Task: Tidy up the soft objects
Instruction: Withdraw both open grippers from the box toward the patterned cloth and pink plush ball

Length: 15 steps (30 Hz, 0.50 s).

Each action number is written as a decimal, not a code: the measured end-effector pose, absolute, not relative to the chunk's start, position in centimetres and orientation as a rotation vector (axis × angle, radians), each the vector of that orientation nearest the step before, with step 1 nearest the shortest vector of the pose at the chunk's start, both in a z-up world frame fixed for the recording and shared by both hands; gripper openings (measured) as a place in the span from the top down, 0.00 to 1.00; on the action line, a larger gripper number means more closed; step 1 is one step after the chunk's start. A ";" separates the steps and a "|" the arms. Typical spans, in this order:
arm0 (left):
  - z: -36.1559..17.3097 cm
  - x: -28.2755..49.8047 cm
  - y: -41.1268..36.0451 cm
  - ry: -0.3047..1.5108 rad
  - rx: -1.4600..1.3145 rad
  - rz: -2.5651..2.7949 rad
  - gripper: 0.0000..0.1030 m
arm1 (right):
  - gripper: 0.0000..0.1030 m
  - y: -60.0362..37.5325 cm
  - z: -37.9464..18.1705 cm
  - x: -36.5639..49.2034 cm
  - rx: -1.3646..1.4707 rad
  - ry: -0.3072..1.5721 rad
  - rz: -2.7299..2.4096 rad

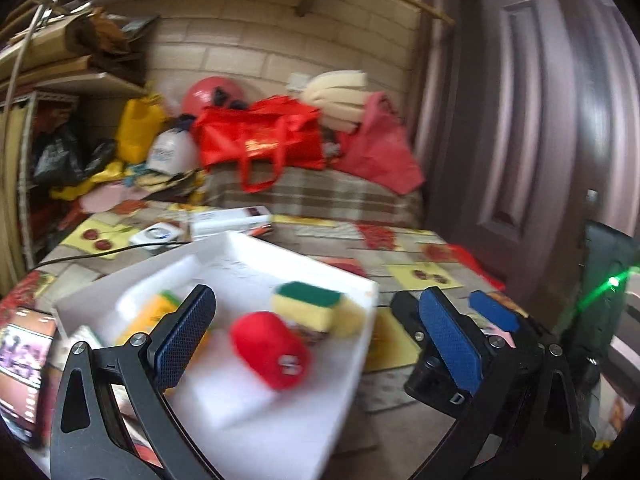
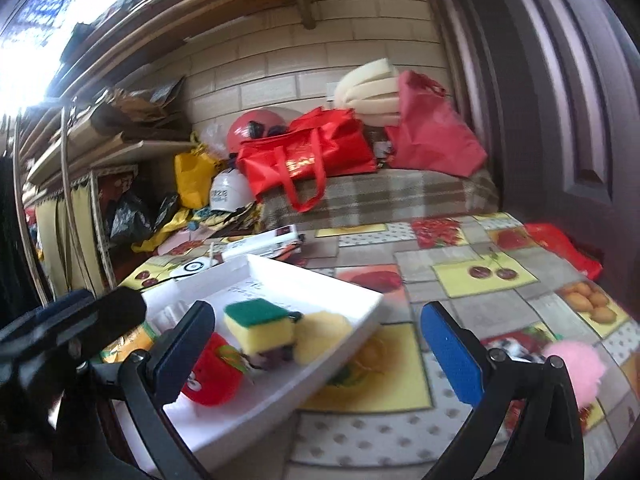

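Soft things sit in the white tray, whose long axis runs from near left to far right across the patterned table. Largest that I see is the red plush, a rounded roll lying lengthwise toward me with a small label at its near end. Behind it stands a yellow sponge with a green scouring top, and a pale yellow puff touches its right side. A pink fluffy toy lies outside the tray, on the table at right. My left gripper hangs over the tray, fingers wide apart; my right gripper is likewise spread, holding nothing.
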<state>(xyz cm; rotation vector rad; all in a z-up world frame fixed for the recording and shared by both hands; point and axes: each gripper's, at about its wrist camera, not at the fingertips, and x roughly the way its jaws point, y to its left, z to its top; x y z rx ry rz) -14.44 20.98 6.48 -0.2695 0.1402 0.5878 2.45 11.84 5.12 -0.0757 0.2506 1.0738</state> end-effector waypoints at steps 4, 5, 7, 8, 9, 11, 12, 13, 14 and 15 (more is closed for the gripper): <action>6.6 -13.9 18.3 0.105 -0.152 0.554 0.00 | 0.00 9.4 5.2 3.3 -0.060 0.255 1.038; 6.7 -14.0 18.0 0.101 -0.138 0.551 0.00 | 0.00 8.7 5.2 3.4 -0.063 0.248 1.025; 6.8 -13.9 17.6 0.101 -0.129 0.533 0.00 | 0.00 7.8 5.2 3.7 -0.066 0.245 1.004; 6.7 -13.8 17.6 0.109 -0.136 0.522 0.00 | 0.00 7.2 5.2 4.1 -0.055 0.254 0.992; 6.6 -13.4 17.7 0.132 -0.150 0.501 0.00 | 0.00 6.6 5.2 4.8 -0.037 0.272 0.977; 6.0 -12.4 18.2 0.221 -0.191 0.442 0.00 | 0.00 5.1 5.1 6.3 0.015 0.311 0.936; 5.6 -11.6 18.4 0.282 -0.223 0.401 0.00 | 0.00 4.4 5.0 6.9 0.033 0.325 0.918; 5.0 -11.0 18.5 0.328 -0.250 0.370 0.00 | 0.00 3.7 5.0 7.4 0.047 0.336 0.902; 4.6 -10.4 18.5 0.364 -0.268 0.352 0.00 | 0.00 2.8 5.0 7.8 0.063 0.345 0.881; 4.3 -9.8 18.4 0.397 -0.277 0.343 0.00 | 0.00 1.8 5.0 8.3 0.077 0.350 0.863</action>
